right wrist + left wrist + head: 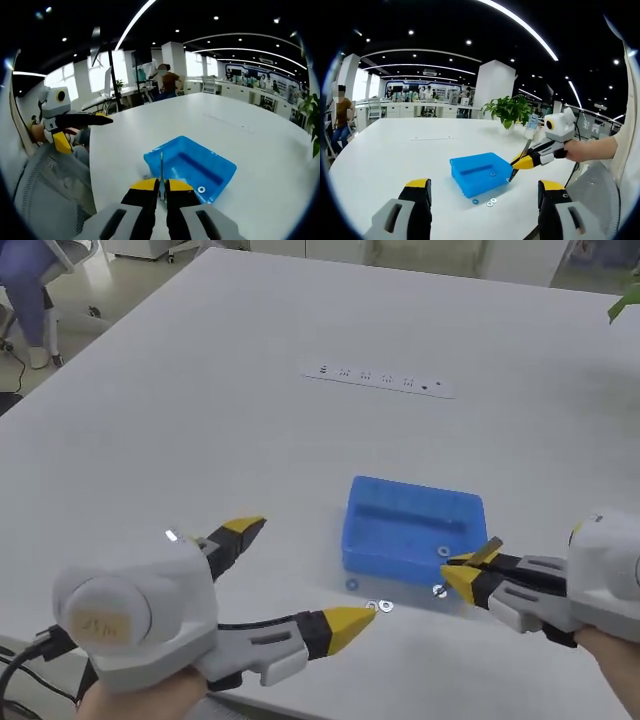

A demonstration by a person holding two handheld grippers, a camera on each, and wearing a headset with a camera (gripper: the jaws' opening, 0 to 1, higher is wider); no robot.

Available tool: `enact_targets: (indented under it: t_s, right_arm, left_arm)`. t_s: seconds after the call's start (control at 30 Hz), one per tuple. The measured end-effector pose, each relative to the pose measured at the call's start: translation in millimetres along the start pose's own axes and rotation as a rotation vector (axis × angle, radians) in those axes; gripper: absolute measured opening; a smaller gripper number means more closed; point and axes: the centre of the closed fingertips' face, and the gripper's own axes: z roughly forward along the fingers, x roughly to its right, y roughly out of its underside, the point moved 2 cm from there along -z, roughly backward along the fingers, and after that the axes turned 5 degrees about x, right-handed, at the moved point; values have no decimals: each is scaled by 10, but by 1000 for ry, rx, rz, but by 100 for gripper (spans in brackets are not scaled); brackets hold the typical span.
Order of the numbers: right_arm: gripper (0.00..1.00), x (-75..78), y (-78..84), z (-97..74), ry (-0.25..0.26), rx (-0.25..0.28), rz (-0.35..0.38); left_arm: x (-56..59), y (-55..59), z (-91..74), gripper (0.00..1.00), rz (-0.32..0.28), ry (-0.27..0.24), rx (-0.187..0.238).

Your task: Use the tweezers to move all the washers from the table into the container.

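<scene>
Right gripper [462, 575] had its jaws pinched down on the tweezers [513, 173]. In the left gripper view the tweezers' long axis ran steep, tip aimed down toward 7 o'clock and set just off the blue container's [415, 490] near-right corner. In the right gripper view they pointed to 12 o'clock. Loose washers [380, 607] lay on the table [200, 420] at the container's 6 o'clock, and one washer [443, 552] lay inside. Left gripper [300, 573] was spread wide, empty.

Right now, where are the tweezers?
The tweezers are clamped in the right tool, low right in the head view, their tips by the near right corner of the blue container, close to the loose washers on the table.
</scene>
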Motion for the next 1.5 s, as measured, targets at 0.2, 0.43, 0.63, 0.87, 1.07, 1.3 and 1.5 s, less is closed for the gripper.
enact_targets:
  t_s: [0.2, 0.43, 0.63, 0.87, 1.07, 1.3, 1.5]
  right_arm:
    - [2, 25, -133, 7, -1, 24, 0]
    - [2, 143, -251, 63, 25, 46, 37]
    - [2, 313, -307, 162, 53, 54, 92]
    - [2, 540, -232, 324, 78, 25, 168]
    - [2, 675, -90, 457, 94, -23, 211]
    - [3, 687, 39, 541, 92, -66, 220]
    - [3, 687, 65, 570, 91, -78, 216]
  left_arm:
    - [-12, -9, -6, 90, 0, -5, 5]
    - [2, -1, -3, 89, 14, -2, -2]
    - [-5, -14, -5, 89, 13, -5, 3]
    - [-18, -15, -10, 89, 12, -11, 4]
    - [-32, -16, -10, 88, 11, -15, 4]
    - [-46, -13, -9, 88, 8, -19, 5]
    - [-51, -7, -10, 88, 6, -22, 3]
